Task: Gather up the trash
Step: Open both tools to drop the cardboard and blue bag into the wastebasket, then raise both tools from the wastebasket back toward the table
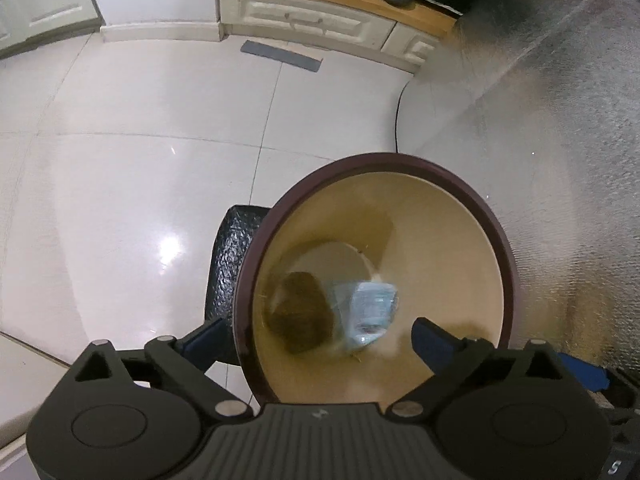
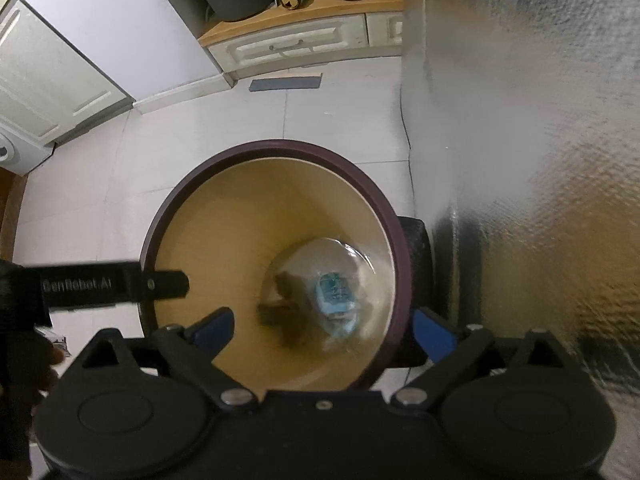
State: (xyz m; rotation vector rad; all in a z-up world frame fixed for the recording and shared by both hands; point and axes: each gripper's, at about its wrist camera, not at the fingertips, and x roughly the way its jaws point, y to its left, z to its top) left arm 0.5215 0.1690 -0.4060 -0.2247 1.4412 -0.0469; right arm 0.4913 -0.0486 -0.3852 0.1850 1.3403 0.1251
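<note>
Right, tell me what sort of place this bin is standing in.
Probably a room in a home, perhaps a kitchen or utility corner. It has a glossy tiled floor, a white cabinet with drawers and a wooden top, and a round waste bin holding trash.

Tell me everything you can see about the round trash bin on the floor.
The trash bin is round and open-topped, with a dark maroon rim and a smooth tan inside that looks like plastic. It stands upright on pale floor tiles, beside a silvery textured wall. A black embossed pedal-like part sticks out at its base. At the bottom lie a blurred clear wrapper with blue print and a dark brown lump. Both tongs hang open above it, touching nothing.
</note>
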